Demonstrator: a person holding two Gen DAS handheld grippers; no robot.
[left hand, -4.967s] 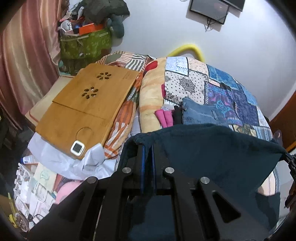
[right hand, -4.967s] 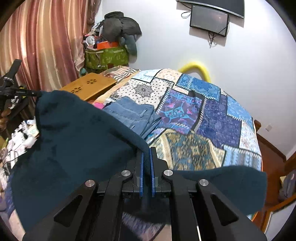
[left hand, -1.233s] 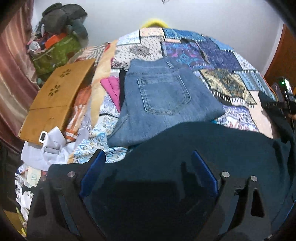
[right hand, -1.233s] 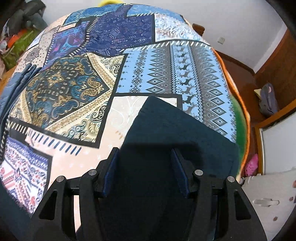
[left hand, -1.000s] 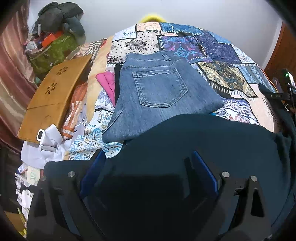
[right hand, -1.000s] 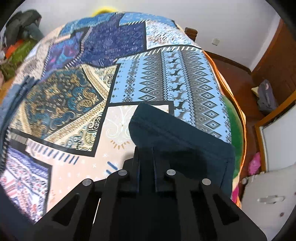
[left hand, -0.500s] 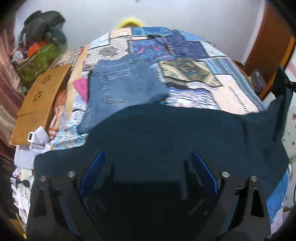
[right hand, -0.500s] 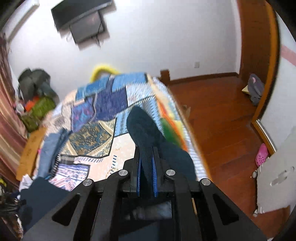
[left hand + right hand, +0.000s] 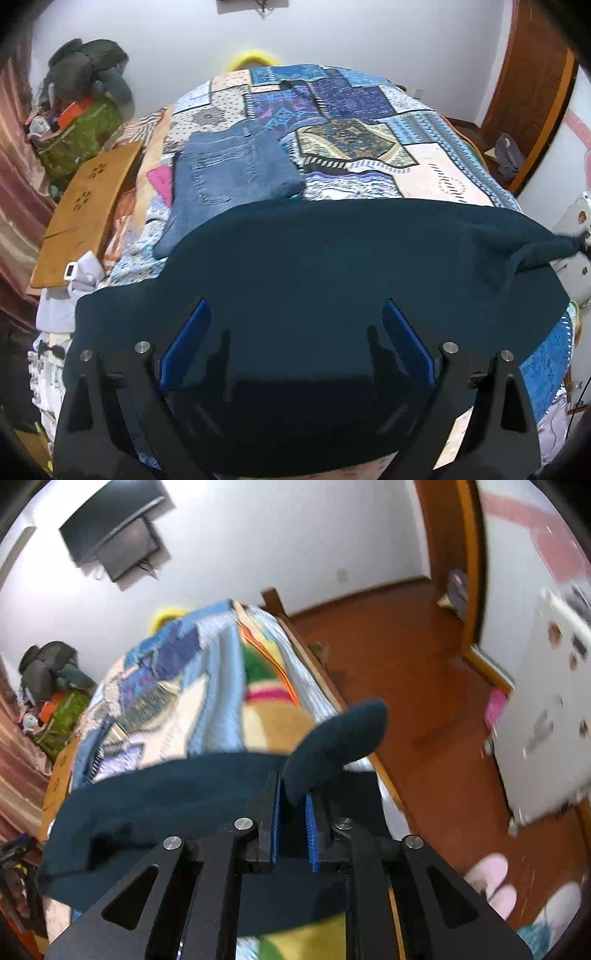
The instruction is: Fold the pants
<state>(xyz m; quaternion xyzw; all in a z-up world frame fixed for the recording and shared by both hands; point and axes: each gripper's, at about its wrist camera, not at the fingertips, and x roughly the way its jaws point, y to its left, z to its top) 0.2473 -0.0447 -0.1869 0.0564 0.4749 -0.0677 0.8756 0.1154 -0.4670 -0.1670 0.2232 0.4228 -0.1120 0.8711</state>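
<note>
Left wrist view shows my left claw with its blue pads spread wide apart, gripping nothing, above the dark teal fleece pants. These lie draped across the near end of the bed with the patchwork quilt, one end trailing off the right side. Beyond them sits a folded pair of blue denim jeans, just touching or slightly under the teal edge; I cannot tell which.

Right wrist view is blurred, but my right claw is pinched on a rounded flap of the teal pants, its pads not fully together because of the thick cloth between them. This end hangs out past the bed edge, over the red-brown wooden floor.

My worry is the one-sided hold. With only the right claw gripping, any pull could drag the whole garment sideways off the quilt, or skew the fold line. The fleece is bulky, so the pinched flap may slip out. If the left claw closes where it is, it may gather several layers and bunch them.
</note>
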